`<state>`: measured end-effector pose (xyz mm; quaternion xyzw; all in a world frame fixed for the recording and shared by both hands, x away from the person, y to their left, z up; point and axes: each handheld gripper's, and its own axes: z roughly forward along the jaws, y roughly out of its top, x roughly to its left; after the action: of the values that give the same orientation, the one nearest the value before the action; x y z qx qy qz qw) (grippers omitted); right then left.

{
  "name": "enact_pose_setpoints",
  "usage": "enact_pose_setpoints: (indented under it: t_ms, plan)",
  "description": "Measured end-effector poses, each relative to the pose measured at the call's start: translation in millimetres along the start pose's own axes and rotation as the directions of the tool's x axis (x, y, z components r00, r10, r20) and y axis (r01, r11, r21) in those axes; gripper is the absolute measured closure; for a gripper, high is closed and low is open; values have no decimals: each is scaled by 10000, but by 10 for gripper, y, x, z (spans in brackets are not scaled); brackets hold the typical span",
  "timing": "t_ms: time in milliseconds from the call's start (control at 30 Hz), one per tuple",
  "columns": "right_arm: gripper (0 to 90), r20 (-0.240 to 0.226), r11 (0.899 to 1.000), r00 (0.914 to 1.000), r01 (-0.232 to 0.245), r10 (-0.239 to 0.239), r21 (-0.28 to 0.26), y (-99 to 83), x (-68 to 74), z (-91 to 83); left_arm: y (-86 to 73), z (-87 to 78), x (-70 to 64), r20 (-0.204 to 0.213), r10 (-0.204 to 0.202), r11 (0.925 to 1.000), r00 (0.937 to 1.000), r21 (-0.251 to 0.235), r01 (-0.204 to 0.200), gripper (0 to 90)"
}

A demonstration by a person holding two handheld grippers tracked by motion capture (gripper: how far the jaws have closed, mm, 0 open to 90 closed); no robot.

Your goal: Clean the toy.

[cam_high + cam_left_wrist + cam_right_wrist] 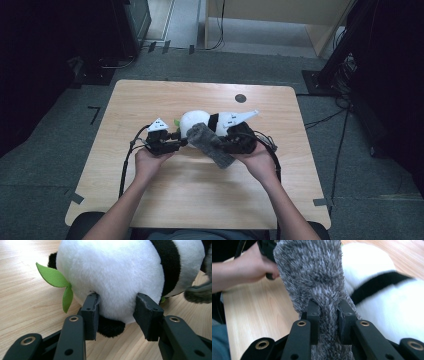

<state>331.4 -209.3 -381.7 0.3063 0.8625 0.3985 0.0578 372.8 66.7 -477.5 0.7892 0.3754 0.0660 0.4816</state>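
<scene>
Panda plush [112, 272], white, black-banded

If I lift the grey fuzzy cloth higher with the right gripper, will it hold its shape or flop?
Probably flop: the grey fuzzy cloth bunches between the right gripper jaws and drapes over the panda plush. Its long pile looks grippy, and it seems light.

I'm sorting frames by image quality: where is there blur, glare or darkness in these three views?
High view: the table is evenly lit, surroundings fall dark. Left gripper view: sharp on the plush panda, with bright glare on the wood at top left. Right gripper view: the grey fuzzy cloth is crisp, the panda behind it soft and overexposed.
</scene>
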Motion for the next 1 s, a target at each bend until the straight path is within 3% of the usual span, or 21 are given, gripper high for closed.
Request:
enact_pose_setpoints:
  t_ms: [233, 433, 1000]
  plan:
    - [764, -323, 9996, 9991, -268, 265, -116, 165, -76, 298, 1, 2, -4, -13, -1, 10000, 10000, -35, 1, 558]
    - [764, -335, 9981, 9982, -481, 494, 381, 109, -138, 465, 1, 1, -4, -16, 7, 10000, 10000, -33, -7, 558]
    - [760, -126, 9938, 9984, -532, 547, 978, -225, -195, 331, 1, 6, -3, -35, 49, 10000, 10000, -44, -49, 559]
